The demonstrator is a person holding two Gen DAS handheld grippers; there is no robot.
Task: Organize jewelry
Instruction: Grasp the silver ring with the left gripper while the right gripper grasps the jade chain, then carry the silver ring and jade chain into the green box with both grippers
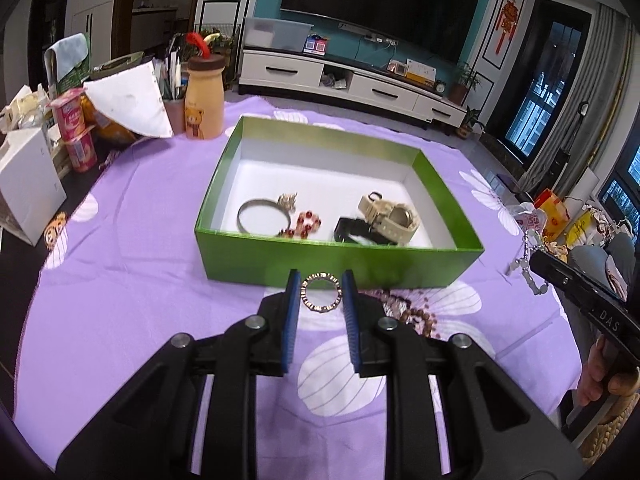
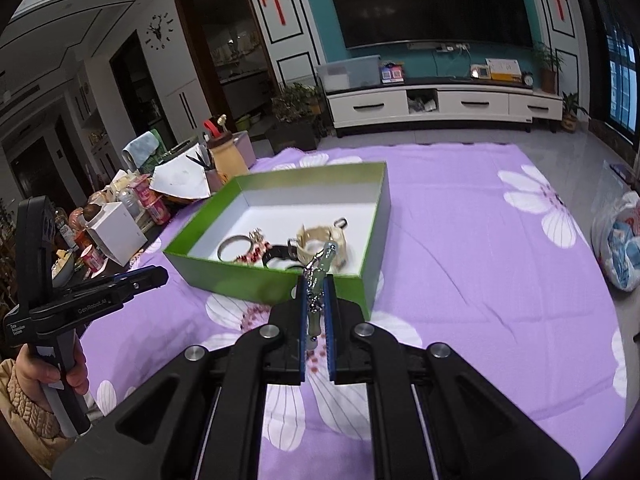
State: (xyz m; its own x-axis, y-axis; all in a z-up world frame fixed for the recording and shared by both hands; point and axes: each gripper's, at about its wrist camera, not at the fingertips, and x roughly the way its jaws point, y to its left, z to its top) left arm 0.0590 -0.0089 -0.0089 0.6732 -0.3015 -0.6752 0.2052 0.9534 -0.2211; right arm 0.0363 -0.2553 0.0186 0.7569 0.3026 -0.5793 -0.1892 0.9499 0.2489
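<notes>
Jewelry is partly sorted: inside the shallow green cardboard box with a white lining (image 1: 340, 258) lie a plain silver metal bangle (image 1: 262, 214), a small gold-toned trinket (image 1: 289, 199) at the bangle's far edge, a string of red beads (image 1: 306, 225) beside the bangle, a cream plastic wristwatch (image 1: 390, 213) toward the box's other end and a black strap (image 1: 352, 235) under that watch.

Two pieces are in hand and not yet in the box. The left gripper (image 1: 321, 294) has its blue pads drawn in narrowly on a round ring of small sparkling stones (image 1: 321, 293), held upright between the fingertips, just short of the box's near wall. The right gripper (image 2: 315, 300) is almost fully closed on a chain of pale green and silver beads (image 2: 316, 280), which pokes out past the fingertips toward the box's near wall and hangs down between the pads.

One more piece looks left over: a strand of brown wooden beads (image 1: 404, 312) lies on the purple flowered cloth (image 1: 140, 280) in front of the box, beside its near wall. By my reading the job is past halfway; the two held pieces need dropping into the box, then the brown strand.
</notes>
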